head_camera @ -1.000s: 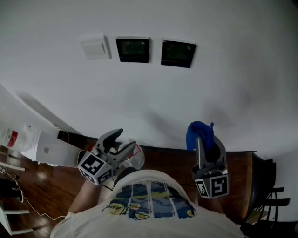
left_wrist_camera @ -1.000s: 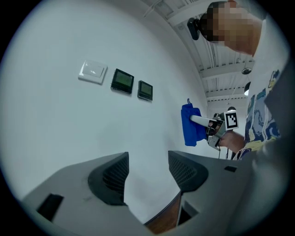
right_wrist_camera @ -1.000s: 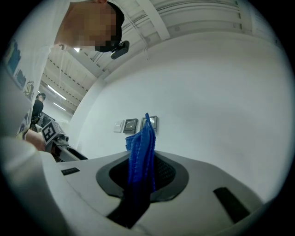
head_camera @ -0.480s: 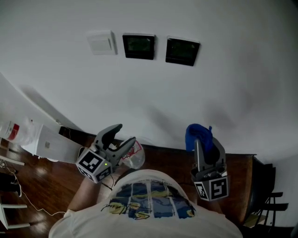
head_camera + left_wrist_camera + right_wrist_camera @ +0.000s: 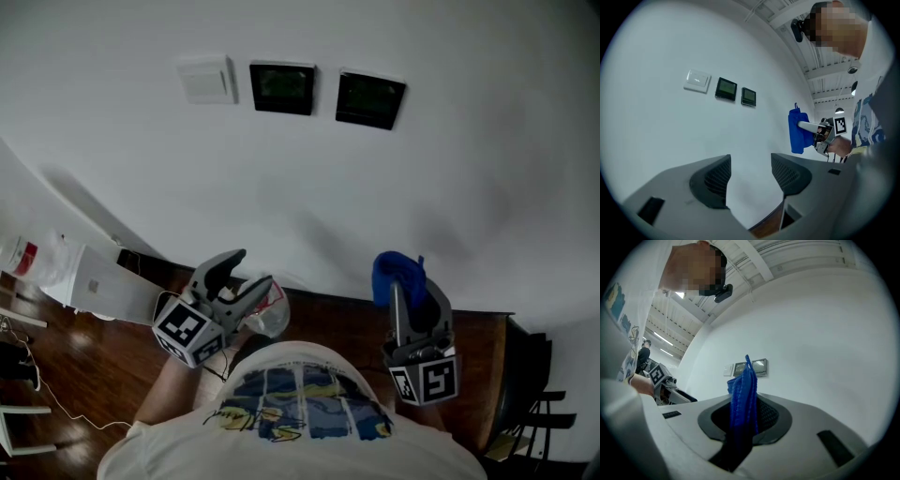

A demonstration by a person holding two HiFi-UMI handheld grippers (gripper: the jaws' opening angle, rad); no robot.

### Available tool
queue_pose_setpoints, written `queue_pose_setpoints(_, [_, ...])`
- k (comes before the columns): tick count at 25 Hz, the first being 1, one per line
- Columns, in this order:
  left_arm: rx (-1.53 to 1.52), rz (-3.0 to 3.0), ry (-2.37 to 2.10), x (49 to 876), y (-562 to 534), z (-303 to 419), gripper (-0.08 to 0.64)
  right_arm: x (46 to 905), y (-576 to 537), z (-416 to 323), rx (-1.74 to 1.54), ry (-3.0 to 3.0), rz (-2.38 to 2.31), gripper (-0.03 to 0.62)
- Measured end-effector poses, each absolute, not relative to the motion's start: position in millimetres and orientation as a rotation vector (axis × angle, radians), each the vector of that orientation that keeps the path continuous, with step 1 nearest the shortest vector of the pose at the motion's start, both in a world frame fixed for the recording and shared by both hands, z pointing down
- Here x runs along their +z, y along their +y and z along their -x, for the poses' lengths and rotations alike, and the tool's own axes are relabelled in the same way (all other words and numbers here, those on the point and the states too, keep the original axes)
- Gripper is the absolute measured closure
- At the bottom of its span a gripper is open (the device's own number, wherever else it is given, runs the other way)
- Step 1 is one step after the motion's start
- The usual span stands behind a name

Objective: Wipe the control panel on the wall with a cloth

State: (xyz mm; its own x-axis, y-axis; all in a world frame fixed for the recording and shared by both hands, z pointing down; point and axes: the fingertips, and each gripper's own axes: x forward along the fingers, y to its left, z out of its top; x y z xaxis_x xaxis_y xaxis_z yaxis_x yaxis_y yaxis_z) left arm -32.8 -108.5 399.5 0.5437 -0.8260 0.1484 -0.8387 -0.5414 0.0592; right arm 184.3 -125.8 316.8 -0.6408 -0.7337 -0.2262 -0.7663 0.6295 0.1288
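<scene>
Two dark control panels [image 5: 281, 87] [image 5: 371, 98] hang side by side on the white wall, right of a white switch plate [image 5: 208, 79]. My right gripper [image 5: 401, 281] is shut on a blue cloth [image 5: 397, 270], which sticks up from its jaws well below the panels and away from the wall. In the right gripper view the cloth [image 5: 744, 394] fills the jaw gap, with the panels [image 5: 759, 365] far behind. My left gripper [image 5: 242, 278] is open and holds nothing. The left gripper view shows wall between its jaws [image 5: 750, 176], both panels [image 5: 726, 88] [image 5: 749, 96], and the cloth [image 5: 798, 131].
A white box [image 5: 98, 286] stands on the wooden floor at the wall's foot on the left. A clear plastic bag [image 5: 269, 314] lies near my left gripper. Dark chair frames [image 5: 530, 375] stand at the right. Cables trail across the floor at the lower left.
The panels sit slightly higher and further right in the head view than a second ago. Both grippers hold nearly the same places, with the cloth still clamped.
</scene>
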Motion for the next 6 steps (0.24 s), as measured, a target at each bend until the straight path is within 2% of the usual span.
queue_pose_setpoints(6, [0.193,-2.609,-1.459,412.6,-104.7,40.5,0.318,320.9,-126.0,-182.9,0.309,2.704,1.235,0.497])
